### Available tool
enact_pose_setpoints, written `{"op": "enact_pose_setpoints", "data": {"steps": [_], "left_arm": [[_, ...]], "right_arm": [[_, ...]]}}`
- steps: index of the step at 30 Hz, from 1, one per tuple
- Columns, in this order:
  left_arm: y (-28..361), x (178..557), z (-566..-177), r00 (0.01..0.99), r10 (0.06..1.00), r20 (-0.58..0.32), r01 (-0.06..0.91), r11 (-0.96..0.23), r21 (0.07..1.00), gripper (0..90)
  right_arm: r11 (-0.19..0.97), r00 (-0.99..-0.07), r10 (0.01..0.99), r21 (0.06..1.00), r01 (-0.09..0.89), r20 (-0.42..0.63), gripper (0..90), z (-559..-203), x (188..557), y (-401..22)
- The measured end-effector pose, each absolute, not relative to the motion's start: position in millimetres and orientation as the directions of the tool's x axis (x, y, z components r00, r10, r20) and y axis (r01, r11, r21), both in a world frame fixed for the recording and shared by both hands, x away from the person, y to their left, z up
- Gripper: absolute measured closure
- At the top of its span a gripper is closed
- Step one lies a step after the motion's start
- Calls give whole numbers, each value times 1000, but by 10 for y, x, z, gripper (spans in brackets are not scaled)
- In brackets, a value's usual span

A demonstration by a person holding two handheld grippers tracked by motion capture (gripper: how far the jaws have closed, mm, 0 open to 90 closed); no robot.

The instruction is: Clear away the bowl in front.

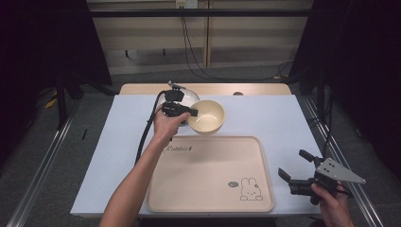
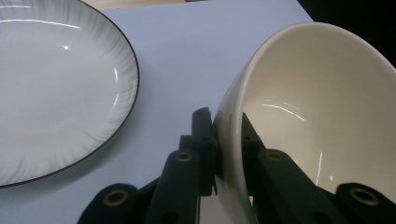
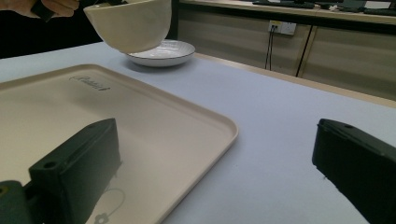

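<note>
Left gripper (image 1: 191, 112) clamped on the rim of a cream bowl (image 1: 206, 116), one black jaw outside the wall, the other inside, seen close in the left gripper view (image 2: 224, 140). Bowl (image 2: 317, 116) glossy, smooth, round and deep, tilted, with soft light streaks on its inner wall; in the right gripper view (image 3: 128, 23) lifted clear of the surface, hanging above and in front of the plate. Left hand (image 1: 166, 125) wrapped around the gripper body, bare forearm reaching in from the bottom edge, black cable trailing beside it.

Just beside the bowl, a white plate (image 1: 185, 97) on the surface: shallow, glazed, faintly ribbed toward the edge, finished with a thin dark rim line (image 2: 70, 84); also seen in the right gripper view (image 3: 163, 52).

Nearer the person, a wide rectangular tray (image 1: 208, 198), matte beige, rounded corners and a low raised lip, printed with a small rabbit drawing (image 1: 250, 189) and cursive lettering (image 1: 177, 149); lip seen again in the right gripper view (image 3: 224, 135).

Right gripper (image 1: 295, 170) spread wide, holding nothing, just off the tray's right edge; grey three-cornered plate on top, right hand (image 1: 333, 203) gripping beneath. Blocky black jaws standing far apart in its own view (image 3: 215, 163).

Surface (image 1: 283, 123) pale, flat, smooth, lavender-white.
</note>
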State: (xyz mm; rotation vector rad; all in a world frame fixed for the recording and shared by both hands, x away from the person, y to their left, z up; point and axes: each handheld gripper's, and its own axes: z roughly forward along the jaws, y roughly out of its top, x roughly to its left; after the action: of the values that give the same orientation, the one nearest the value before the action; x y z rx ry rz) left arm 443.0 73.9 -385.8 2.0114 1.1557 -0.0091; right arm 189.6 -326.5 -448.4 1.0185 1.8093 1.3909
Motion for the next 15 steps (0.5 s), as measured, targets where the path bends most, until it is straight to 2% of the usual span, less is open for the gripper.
{"op": "enact_pose_setpoints", "data": {"steps": [15], "left_arm": [[374, 4346, -3938, 634, 680, -367, 708, -319, 631, 833]], "right_arm": [[145, -502, 865, 970, 197, -27, 7, -4485, 1893, -3263]]}}
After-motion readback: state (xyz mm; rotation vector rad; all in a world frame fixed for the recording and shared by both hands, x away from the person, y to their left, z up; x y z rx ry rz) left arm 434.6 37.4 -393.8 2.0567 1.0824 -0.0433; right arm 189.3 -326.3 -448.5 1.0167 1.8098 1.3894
